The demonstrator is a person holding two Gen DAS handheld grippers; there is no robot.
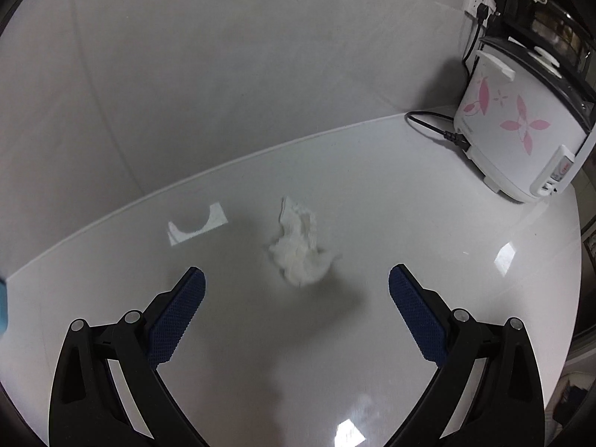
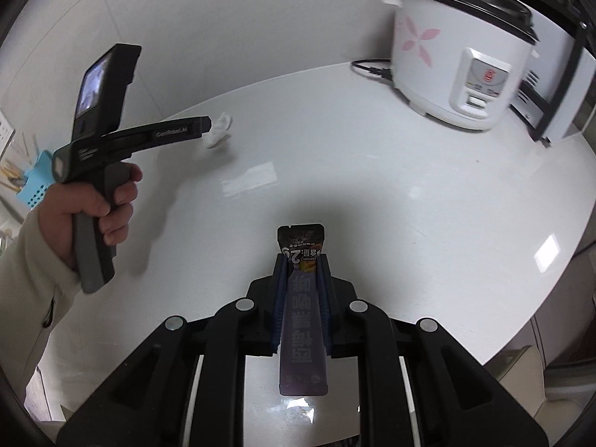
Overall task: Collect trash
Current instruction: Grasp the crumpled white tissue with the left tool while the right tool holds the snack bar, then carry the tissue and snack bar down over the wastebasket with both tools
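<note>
Meanwhile, left gripper point(image 1: 296, 279) jaws spread wide above the white worktop point(image 1: 409, 231), crumpled tissue point(image 1: 300, 251) just ahead between them, right gripper point(image 2: 302, 262) jaws clamped on a dark snack wrapper point(image 2: 302, 309), rice cooker point(image 2: 460, 56) well beyond.

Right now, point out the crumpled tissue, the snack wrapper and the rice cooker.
crumpled tissue point(image 1: 300, 247), left wrist view, middle of the wad.
snack wrapper point(image 2: 302, 316), right wrist view, its printed face.
rice cooker point(image 2: 447, 63), right wrist view, white side wall.

Rice cooker point(image 1: 517, 126) plugged in on white table point(image 1: 372, 186); blue basket point(image 2: 35, 182) left.
</note>
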